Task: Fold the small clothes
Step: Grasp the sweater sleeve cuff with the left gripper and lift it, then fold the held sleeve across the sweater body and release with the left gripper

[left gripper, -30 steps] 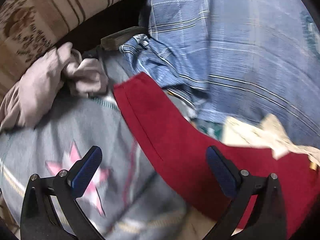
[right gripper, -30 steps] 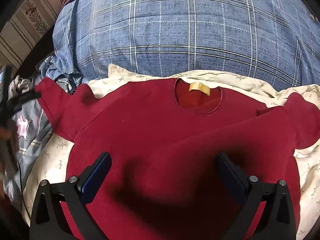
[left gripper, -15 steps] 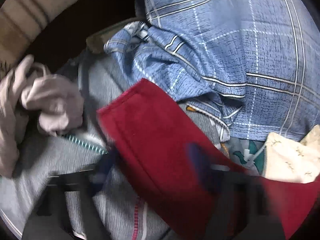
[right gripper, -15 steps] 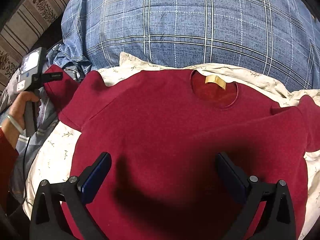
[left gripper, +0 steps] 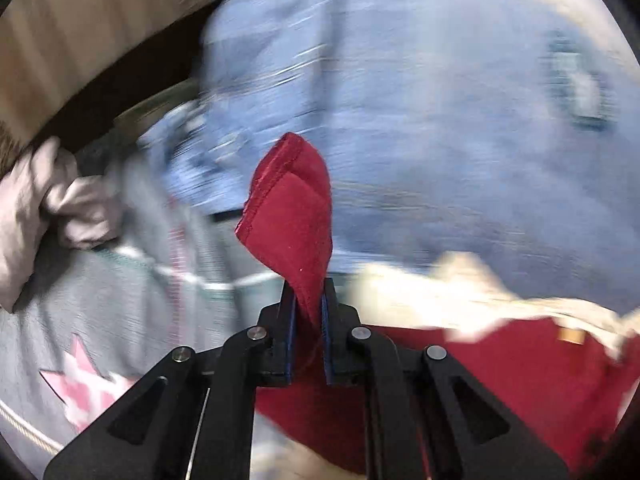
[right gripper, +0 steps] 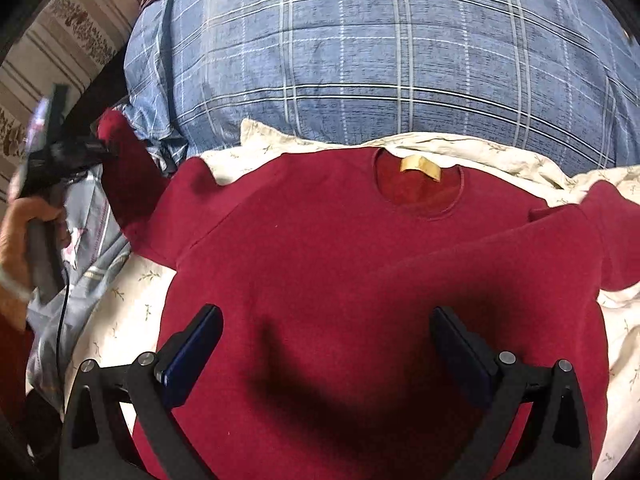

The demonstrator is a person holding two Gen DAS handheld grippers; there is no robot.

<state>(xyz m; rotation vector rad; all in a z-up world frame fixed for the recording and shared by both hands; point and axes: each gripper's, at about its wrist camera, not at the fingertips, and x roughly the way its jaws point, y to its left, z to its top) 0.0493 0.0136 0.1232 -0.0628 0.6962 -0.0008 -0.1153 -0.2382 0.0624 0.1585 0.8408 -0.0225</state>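
Left gripper (left gripper: 308, 312) clenched on red shirt's (right gripper: 360, 272) sleeve (left gripper: 292, 208); right gripper (right gripper: 326, 344) hovered released. Sleeve should be carried flat across chest, unbunched.

A cream floral sheet (right gripper: 256, 152) covers the bed, and the red sweater (right gripper: 340, 264) lies flat on it, neck toward a blue plaid pillow (right gripper: 360, 72). At the sheet's left edge lie a grey star-print garment (left gripper: 80, 320) and a crumpled pale cloth (left gripper: 36, 208).

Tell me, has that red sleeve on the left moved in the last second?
Yes. The sleeve, which lay flat by the blue plaid cushion, now stands lifted, pinched in the left gripper.
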